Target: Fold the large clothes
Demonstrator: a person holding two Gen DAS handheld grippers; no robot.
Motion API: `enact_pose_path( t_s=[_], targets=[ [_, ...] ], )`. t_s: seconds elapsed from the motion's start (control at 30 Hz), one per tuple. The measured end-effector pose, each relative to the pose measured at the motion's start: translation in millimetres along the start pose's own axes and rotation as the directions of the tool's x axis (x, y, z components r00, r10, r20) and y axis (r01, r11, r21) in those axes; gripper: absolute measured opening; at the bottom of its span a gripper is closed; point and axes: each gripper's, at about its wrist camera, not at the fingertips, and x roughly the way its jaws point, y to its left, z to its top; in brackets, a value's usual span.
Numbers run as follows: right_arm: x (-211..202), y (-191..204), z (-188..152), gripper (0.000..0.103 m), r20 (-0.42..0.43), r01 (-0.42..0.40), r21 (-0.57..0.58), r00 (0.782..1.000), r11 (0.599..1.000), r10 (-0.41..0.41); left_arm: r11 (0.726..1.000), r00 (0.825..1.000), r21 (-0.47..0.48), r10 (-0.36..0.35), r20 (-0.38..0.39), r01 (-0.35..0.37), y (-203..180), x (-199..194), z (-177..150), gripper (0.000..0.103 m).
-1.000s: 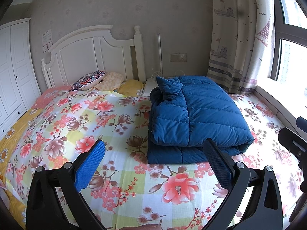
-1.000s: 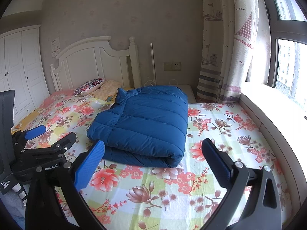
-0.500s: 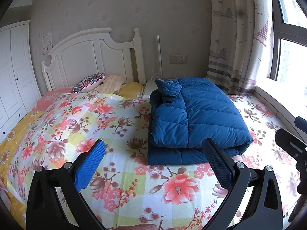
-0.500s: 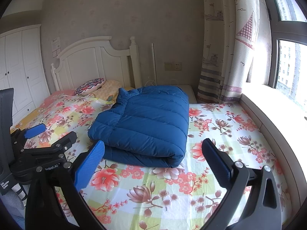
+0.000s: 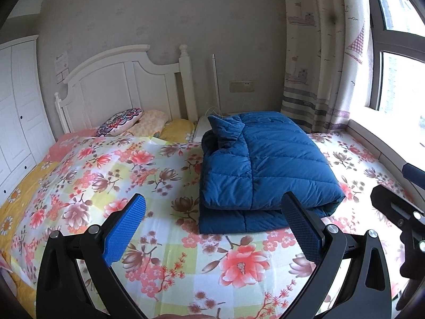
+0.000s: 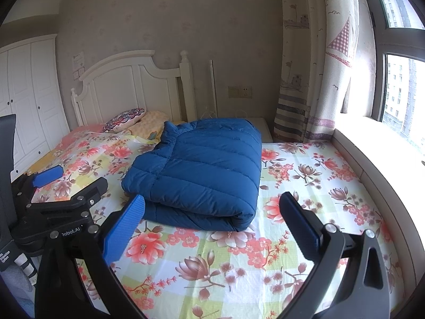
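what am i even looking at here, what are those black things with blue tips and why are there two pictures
Those are two hand-held claws; a person carries one in each hand, each with a camera looking along its fingers. One picture is from the left claw, the other from the right claw, where the left one also shows at the left edge. Both are open and hold nothing. In front lies a bed with a flowered sheet, and on it a folded blue padded jacket. Pillows sit by the headboard.
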Motion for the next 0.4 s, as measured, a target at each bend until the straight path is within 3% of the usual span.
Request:
enact_pose_path(
  t_s=[0.1,0.27,0.37,0.4],
  targets=[
    [3.1,0.2,0.9,0.101,-0.008,0.005,-0.003,1.0,1.0,-0.005,1.0,0.999,-0.004,-0.031,0.014,0.031,-2.3,3.9,-1.0,0.098],
    [17.5,-8.9,1.1,0.101,-0.035,0.009,-0.006,0.999,1.0,-0.009,1.0,0.999,0.0,-0.023,0.036,0.023,10.7,17.7,4.1,0.098],
    [23.2,-36.9,10.7,0.1,-0.039,0.054,-0.028,0.998,0.998,-0.055,1.0,0.998,-0.006,0.007,-0.07,-0.007,74.9,50.5,25.0,0.098],
    [23.1,-60.4,18.1,0.1,-0.031,0.118,-0.04,0.992,0.992,-0.119,0.999,0.995,-0.034,0.037,-0.093,-0.041,101.1,58.8,29.8,0.098]
  ],
)
